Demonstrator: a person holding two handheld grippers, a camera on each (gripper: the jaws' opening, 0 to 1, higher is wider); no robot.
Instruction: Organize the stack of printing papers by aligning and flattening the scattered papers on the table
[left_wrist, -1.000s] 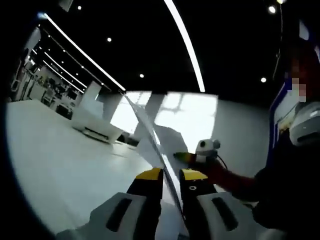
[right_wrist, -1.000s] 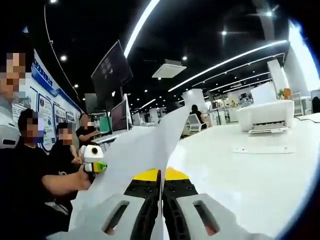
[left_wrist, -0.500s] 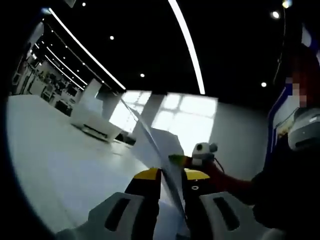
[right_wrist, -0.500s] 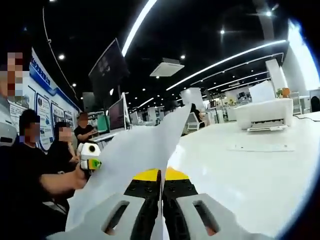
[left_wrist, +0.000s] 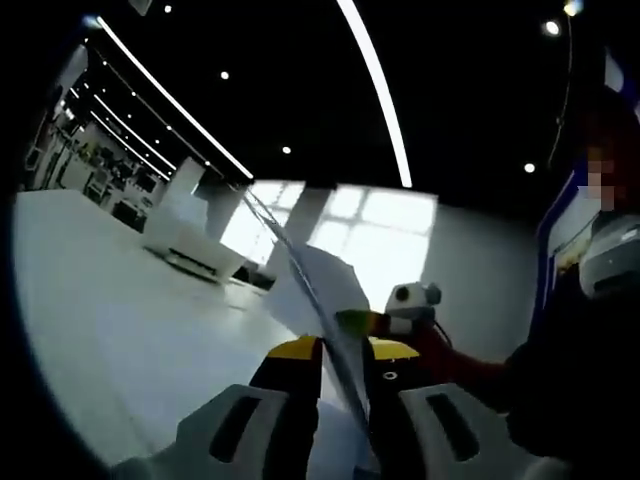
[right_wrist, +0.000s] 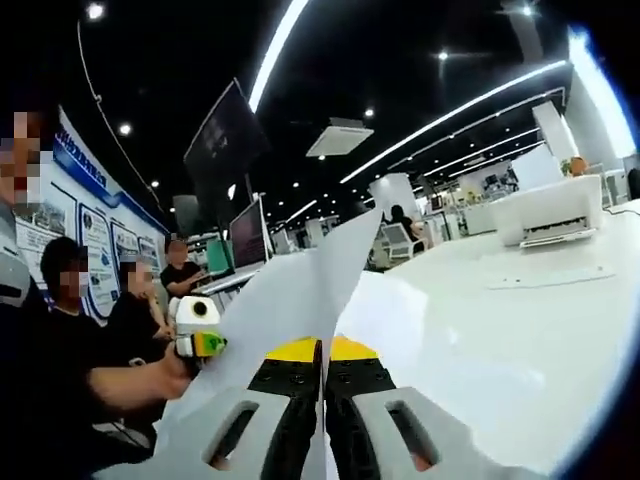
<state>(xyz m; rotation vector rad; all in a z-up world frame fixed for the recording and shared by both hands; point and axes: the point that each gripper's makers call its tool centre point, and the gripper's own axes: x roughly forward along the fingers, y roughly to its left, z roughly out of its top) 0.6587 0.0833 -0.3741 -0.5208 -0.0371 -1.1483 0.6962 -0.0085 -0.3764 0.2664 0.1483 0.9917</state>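
Note:
A stack of white printing papers (left_wrist: 318, 290) stands on edge between both grippers, lifted off the white table (left_wrist: 110, 300). My left gripper (left_wrist: 343, 347) is shut on one side of the papers, its yellow-tipped jaws pinching the sheets. My right gripper (right_wrist: 324, 347) is shut on the other side of the papers (right_wrist: 290, 295), which rise up and to the left from its jaws. The right gripper (left_wrist: 375, 322) shows beyond the sheets in the left gripper view, held by a hand. In the right gripper view the left gripper (right_wrist: 200, 342) shows at the left, also in a hand.
A white printer (left_wrist: 190, 250) sits on the table at the far side, seen also as the printer (right_wrist: 545, 212) at right. A single flat sheet (right_wrist: 545, 275) lies before it. Several seated people (right_wrist: 150, 290) and monitors (right_wrist: 240, 230) are behind.
The right gripper view has tilted a little, so the printer sits higher and the left gripper lower in it. The papers stay clamped in both grippers.

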